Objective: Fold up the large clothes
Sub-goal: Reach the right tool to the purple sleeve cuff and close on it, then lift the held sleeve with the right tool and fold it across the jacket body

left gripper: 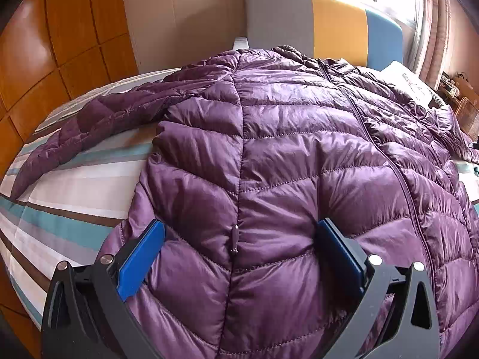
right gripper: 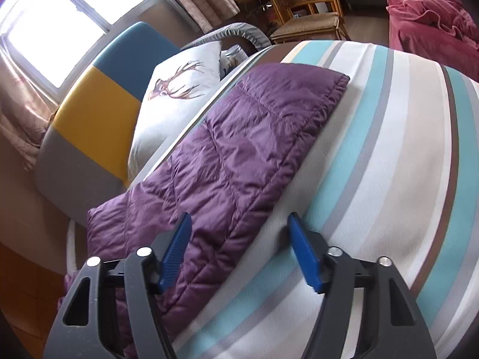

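Observation:
A purple quilted down jacket [left gripper: 284, 137] lies spread flat on a striped bed [left gripper: 74, 185], front up, zipper running down the middle. Its left sleeve [left gripper: 98, 125] stretches out to the left. My left gripper [left gripper: 239, 230] is open, its blue pads pressed down on the jacket's lower left panel around a pocket zipper pull [left gripper: 234, 239]. In the right wrist view the jacket's right sleeve [right gripper: 239, 149] lies straight across the bed [right gripper: 389, 164]. My right gripper [right gripper: 239, 224] is open and straddles the sleeve's edge near the body end, holding nothing.
A grey, yellow and blue headboard [left gripper: 314, 27] stands at the far end with a white deer-print pillow [right gripper: 176, 89] beside it. A wooden wardrobe [left gripper: 60, 36] lies left of the bed. A wicker chair [right gripper: 305, 3] and a pink bedspread [right gripper: 434, 24] are beyond the bed's right side.

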A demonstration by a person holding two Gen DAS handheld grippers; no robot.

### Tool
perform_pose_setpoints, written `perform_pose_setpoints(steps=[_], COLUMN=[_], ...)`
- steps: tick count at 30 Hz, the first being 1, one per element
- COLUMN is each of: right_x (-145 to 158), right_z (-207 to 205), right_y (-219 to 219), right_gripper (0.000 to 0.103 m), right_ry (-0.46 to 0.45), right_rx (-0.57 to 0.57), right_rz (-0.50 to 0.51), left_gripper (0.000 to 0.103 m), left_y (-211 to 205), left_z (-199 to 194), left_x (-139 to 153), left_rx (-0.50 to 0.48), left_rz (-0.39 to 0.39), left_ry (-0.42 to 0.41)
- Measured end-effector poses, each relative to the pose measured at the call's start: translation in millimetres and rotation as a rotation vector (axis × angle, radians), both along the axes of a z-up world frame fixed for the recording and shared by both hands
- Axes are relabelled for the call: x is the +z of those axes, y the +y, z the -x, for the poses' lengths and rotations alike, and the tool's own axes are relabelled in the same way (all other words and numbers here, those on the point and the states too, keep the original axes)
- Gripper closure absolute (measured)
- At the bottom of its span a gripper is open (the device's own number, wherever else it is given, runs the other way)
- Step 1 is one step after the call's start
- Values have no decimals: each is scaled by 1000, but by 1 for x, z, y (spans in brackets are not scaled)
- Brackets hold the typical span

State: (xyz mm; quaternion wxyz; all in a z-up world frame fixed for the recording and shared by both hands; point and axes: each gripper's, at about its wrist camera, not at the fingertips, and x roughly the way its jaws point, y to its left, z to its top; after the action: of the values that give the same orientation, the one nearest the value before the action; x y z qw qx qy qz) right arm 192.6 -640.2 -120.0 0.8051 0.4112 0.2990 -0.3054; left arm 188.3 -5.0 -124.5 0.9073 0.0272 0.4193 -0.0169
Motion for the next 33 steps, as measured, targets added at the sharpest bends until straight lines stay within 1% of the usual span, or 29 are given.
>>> perform_pose_setpoints(steps=[2,3,5,8,13,18,22,24,25,26,28,30,31,32,33], right_x=[-1,-2,-4,-3,2,1,-4,-7,-8,-10,-13,-13,-14,-15,-16], right_z=[-6,-5,-1,9,37,67,80,84,87,93,100,103,103,103,102], right_y=[-3,-6,-10,-13,-5,11,14,10,8,4,-4,-11,-15,-21,-25], right_gripper=[68,72,85,91,91,91,90,77,66,64,64,66,76,82,83], right_ry=[29,22,-2,-35,-54,-35,-81,-100,-106,-123,-157,-165,-171,-179,-185], right_rx=[-24,-34,-41,-40,-76,-145,-205,-243,-278,-321,-370,-388,-387,-382,-377], right_rz=[27,23,2,-17,-11,-2,-37,-65,-70,-75,-87,-79,-78,-88,-97], left_gripper=[2,2,2,2,2,2,2,2,2,2,2,2,2,2,2], left_y=[0,0,0,1,2,1,3,4,4,4,5,8,10,13,15], left_z=[1,1,2,2,3,8,8,5,5,3,-3,-10,-15,-20,-28], left_x=[0,0,0,0,0,0,1,4,5,6,12,18,19,19,16], left_rx=[-1,-2,-2,-2,-6,-16,-19,-16,-17,-16,1,38,56,68,76], left_rz=[-2,-2,2,7,14,13,10,11,9,1,-37,-64,-71,-74,-83], left_ry=[-1,-1,-1,-2,0,-10,-11,3,6,11,-1,-18,-16,-4,15])
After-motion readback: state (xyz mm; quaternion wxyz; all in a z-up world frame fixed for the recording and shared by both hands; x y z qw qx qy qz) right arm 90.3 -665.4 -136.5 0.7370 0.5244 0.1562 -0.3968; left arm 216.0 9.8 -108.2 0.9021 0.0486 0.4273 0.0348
